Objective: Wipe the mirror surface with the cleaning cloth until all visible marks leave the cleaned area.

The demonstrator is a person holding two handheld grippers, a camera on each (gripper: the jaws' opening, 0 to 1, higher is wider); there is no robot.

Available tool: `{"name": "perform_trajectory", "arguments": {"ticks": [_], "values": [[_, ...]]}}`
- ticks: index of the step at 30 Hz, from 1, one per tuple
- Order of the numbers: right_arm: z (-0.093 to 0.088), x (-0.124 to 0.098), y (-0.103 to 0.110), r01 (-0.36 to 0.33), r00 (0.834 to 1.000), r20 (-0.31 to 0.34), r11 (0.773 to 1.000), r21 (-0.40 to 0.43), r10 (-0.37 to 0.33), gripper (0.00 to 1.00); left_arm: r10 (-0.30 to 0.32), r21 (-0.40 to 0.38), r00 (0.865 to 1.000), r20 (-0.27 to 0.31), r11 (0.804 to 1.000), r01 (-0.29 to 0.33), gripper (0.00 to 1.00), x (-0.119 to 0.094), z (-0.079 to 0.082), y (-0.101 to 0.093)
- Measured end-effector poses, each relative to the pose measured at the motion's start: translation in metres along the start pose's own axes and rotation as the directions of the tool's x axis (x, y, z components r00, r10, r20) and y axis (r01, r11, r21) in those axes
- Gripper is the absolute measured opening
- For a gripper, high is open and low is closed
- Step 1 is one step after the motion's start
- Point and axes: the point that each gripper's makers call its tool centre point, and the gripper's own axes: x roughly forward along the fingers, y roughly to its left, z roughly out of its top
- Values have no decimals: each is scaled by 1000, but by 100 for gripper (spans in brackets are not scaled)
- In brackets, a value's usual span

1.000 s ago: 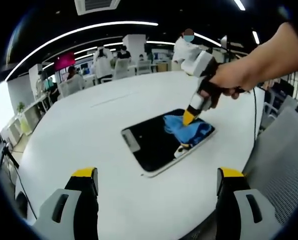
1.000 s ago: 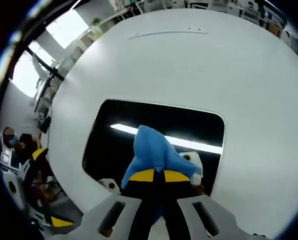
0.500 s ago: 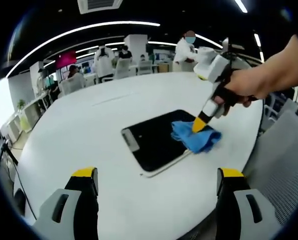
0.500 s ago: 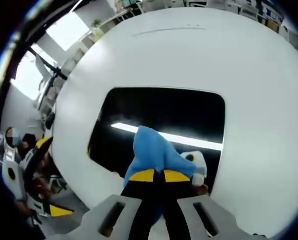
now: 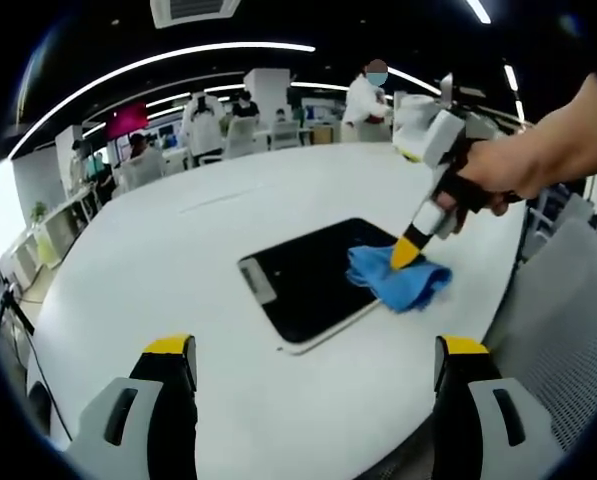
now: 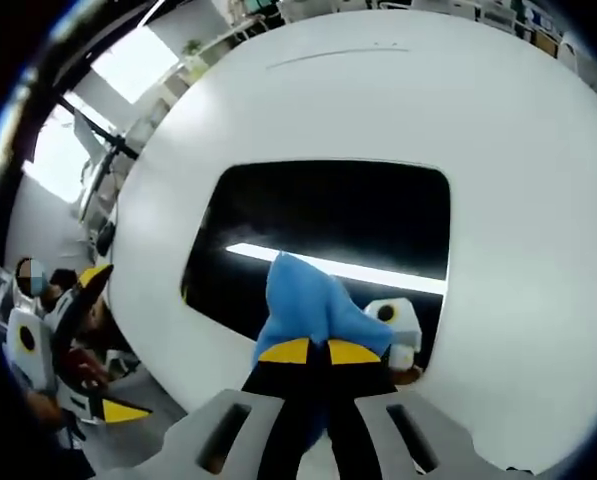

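On the large round white table (image 5: 178, 260) lies a flat rectangular mirror with a dark reflective face and a pale rim (image 5: 303, 285). In the right gripper view the mirror (image 6: 328, 225) reflects a bright ceiling light strip as a slanted white line.

The right gripper (image 5: 406, 256), seen from the left gripper view, is held in a person's hand (image 5: 488, 180) and angled down toward the mirror's far right edge. Its yellow-tipped jaws are closed together on a crumpled blue cleaning cloth (image 5: 398, 278). The cloth lies partly on the mirror's edge and partly on the table just beside it. In the right gripper view the right gripper (image 6: 312, 352) shows the same: jaws brought together with the blue cloth (image 6: 303, 305) bunched between and above them, pressed on the mirror near its closer edge. A small white reflection with a round dark spot shows on the glass just right of the cloth.

The left gripper (image 5: 313, 350) is held above the table's near side, well apart from the mirror. Its two grey, yellow-capped jaws stand wide apart with nothing between them.

People in white sit and stand at desks (image 5: 238, 125) beyond the table.
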Motion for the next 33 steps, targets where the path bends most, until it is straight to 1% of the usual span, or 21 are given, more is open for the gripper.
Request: {"name": "perform_trajectory", "arguments": {"ticks": [15,20,27,33], "values": [[-1,-1,1,-25,1000,14,1000,8,25,0,-1,2,1000,0,1000,1,99,0,0,0],[-2,-3,2,-21,1000,16,1000,0,21,0,3,1,1000,6,1000,-3,99,0,1,1],[-1,-2,0,-35,999,8,999,24,35,0,9,0,1000,7,1000,-9,99,-1,1,3],[-1,-4,-3,-35,999,-19,999,27,36,0,11,-2,1000,8,1000,-11,99,-1,1,3]]}}
